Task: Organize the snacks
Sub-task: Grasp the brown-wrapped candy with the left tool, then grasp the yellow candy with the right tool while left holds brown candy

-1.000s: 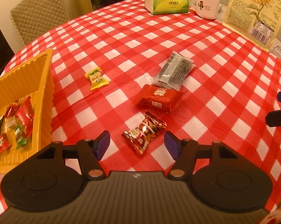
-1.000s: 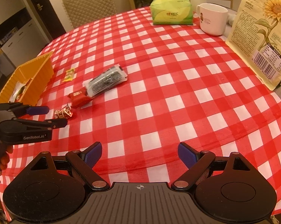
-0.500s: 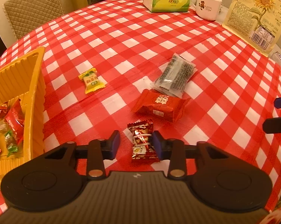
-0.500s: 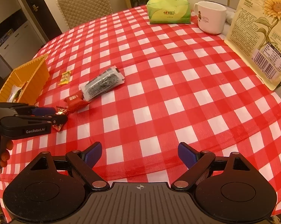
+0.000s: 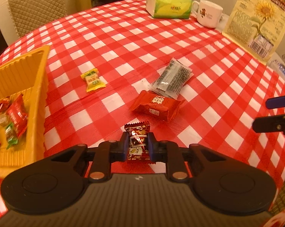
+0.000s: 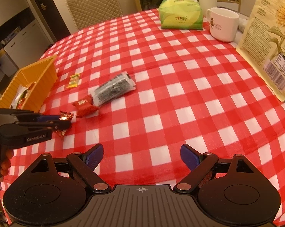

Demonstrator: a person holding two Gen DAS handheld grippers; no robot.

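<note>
1. The left gripper has its jaws closed on a dark red candy at the near edge of the tabletop, the wrapper pinched at its middle.
2. The right gripper hovers over bare cloth, jaws wide apart and holding nothing.
3. Risk: the foil wrapper looks slick, so it could slide out on the way to the yellow tray at the left if the squeeze loosens.
4. The tray's ribbed wall could also catch the candy if it travels too low.
5. Count on the cloth: one yellow candy, one red packet, one clear dark-filled packet.
6. The tray already holds several sweets; exact number unclear.
</note>
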